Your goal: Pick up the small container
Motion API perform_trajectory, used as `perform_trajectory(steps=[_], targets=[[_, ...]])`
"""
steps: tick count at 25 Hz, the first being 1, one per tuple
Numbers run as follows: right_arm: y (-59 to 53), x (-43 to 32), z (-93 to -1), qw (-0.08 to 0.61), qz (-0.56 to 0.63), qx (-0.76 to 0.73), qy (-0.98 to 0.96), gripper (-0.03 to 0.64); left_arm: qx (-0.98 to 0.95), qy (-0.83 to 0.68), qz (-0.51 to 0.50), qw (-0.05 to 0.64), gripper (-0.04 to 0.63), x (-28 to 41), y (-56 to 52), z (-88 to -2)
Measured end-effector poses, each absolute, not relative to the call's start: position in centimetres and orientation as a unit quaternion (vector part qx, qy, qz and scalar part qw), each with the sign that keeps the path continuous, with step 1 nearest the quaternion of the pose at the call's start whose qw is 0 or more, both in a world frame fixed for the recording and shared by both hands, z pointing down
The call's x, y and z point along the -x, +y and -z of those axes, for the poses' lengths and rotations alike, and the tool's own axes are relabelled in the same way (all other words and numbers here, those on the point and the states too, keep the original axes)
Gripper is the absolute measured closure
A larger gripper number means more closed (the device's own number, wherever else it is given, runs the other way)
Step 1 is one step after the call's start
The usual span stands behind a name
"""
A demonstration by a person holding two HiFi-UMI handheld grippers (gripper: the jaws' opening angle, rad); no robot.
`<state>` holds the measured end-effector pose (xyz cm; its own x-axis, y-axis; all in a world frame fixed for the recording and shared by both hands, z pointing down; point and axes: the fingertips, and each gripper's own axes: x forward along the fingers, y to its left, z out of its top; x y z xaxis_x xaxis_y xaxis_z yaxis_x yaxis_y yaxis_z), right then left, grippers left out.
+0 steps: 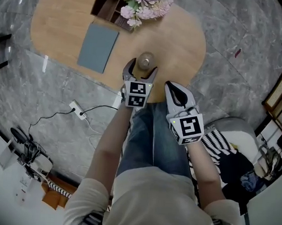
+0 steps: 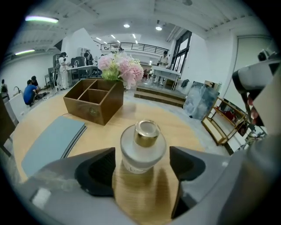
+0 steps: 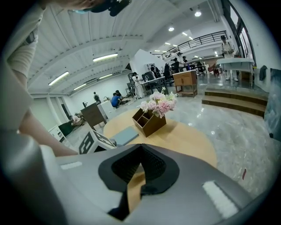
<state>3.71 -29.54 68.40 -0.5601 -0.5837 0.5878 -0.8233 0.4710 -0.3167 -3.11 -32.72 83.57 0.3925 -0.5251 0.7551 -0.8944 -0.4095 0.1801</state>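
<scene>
The small container [image 1: 145,61] is a frosted glass bottle with a gold cap, standing upright near the front edge of the round wooden table [image 1: 55,25]. My left gripper [image 1: 143,69] is open and straddles it. In the left gripper view the bottle [image 2: 142,147] stands between the two dark pads [image 2: 99,169], with a gap on each side and neither pad touching it. My right gripper [image 1: 169,85] hovers just off the table's front edge, to the right of the left one. Its jaws [image 3: 139,169] are shut with nothing between them.
A wooden organizer box [image 1: 108,5] with pink flowers [image 1: 147,3] sits at the table's far side, and a grey notebook [image 1: 97,47] lies to the left of the bottle. A power strip [image 1: 78,110] and cable lie on the marble floor. The person's legs are below the table edge.
</scene>
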Motion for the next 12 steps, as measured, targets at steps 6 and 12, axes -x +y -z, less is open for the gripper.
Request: perform_trajectory(steps=[6,12], targets=[[-29.7,-4.2,-71.0,0.205,-0.308,-0.425,-0.826,0.615,-0.781,-0.464,-0.313,0.276,0.209,2.5,-34.3,-85.8],[-29.6,-4.7,-72.2,0.206,-0.320,-0.431,-0.818,0.615,-0.776,-0.473,-0.316,0.270,0.213,2.0,-35.1,-87.6]])
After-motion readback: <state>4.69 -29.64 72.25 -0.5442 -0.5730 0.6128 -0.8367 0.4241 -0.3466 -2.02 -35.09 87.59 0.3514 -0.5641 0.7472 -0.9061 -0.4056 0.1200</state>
